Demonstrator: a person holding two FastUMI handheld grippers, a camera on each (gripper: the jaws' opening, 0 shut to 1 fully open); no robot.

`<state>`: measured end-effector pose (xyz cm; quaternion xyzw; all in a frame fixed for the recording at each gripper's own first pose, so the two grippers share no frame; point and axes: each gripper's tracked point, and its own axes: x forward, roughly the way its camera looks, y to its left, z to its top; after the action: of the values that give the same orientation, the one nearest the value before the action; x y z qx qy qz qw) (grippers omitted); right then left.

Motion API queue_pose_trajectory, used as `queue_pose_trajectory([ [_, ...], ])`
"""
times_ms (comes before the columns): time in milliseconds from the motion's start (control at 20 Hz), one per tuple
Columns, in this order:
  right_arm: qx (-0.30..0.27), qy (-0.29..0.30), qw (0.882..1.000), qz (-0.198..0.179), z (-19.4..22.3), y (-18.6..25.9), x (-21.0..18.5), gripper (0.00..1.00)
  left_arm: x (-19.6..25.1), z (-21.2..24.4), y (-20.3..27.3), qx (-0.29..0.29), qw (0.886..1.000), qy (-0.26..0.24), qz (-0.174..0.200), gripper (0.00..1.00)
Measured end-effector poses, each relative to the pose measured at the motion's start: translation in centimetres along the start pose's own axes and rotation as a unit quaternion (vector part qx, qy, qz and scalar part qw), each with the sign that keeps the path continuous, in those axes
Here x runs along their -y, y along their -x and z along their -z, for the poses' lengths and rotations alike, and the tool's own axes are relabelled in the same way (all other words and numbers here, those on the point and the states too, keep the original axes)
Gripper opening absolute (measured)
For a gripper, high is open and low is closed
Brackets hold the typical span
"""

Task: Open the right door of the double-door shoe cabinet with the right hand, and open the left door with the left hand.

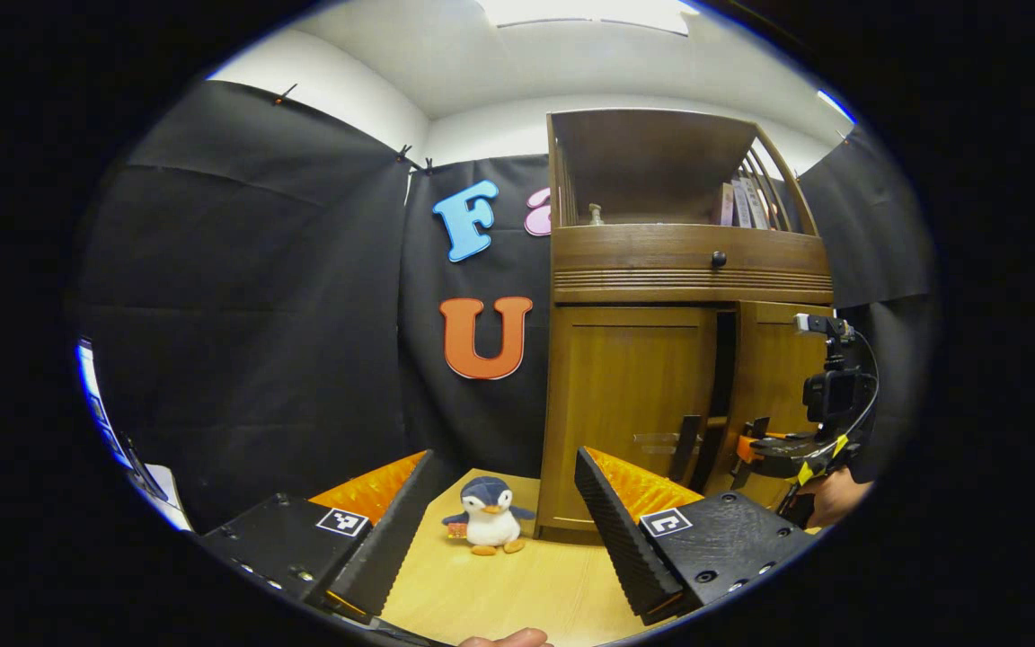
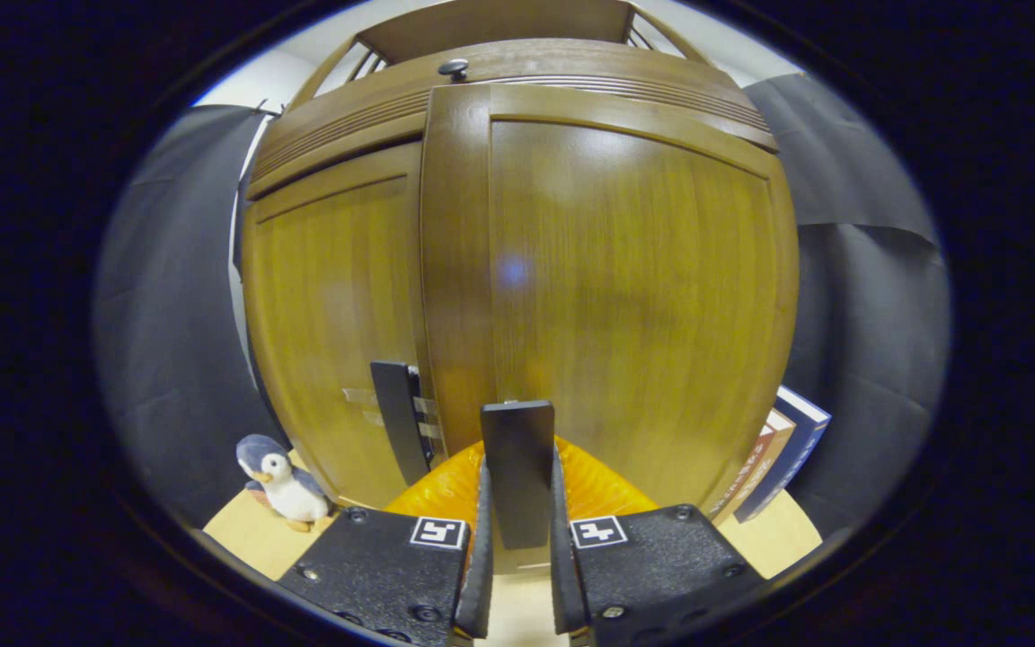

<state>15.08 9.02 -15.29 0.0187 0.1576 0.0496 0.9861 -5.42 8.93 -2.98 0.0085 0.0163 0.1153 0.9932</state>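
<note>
Glossy wooden cabinet [image 2: 625, 288], matt black cloth wall [image 1: 257, 314]

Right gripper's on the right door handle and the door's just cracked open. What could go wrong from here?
1. The right gripper pinches only the slim right door handle; an off-arc pull could slip it off.
2. The right door may swing into the books beside the cabinet.
3. The open left gripper sits far from the left door handle.

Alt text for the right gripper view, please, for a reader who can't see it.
The right gripper is shut on the dark handle of the cabinet's right door, which stands slightly ajar. The left door, with its own handle, looks closed; a toy penguin sits at lower left and books lean at lower right.
</note>
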Motion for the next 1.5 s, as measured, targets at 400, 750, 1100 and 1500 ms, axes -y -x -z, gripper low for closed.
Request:
queue_pose_trajectory([
  [400, 0.003, 0.008, 1.0, -0.008, 1.2, 5.5, 2.4, 0.28, 4.7, 0.3, -0.9, -0.005, 0.998, -0.011, 0.065, 0.94],
  [750, -0.003, 0.002, 1.0, -0.012, 1.8, 8.6, 4.4, 0.27, 8.8, 0.8, -1.8, -0.008, 0.993, -0.011, 0.115, 0.94],
  [1100, -0.006, -0.003, 1.0, -0.009, 2.4, 11.2, 6.8, 0.27, 12.0, 1.1, -2.3, -0.017, 0.99, -0.008, 0.14, 0.94],
  [1500, -0.012, -0.007, 1.0, 0.012, 2.8, 13.9, 10.3, 0.25, 15.8, 1.2, -2.9, -0.016, 0.985, -0.003, 0.174, 0.94],
])
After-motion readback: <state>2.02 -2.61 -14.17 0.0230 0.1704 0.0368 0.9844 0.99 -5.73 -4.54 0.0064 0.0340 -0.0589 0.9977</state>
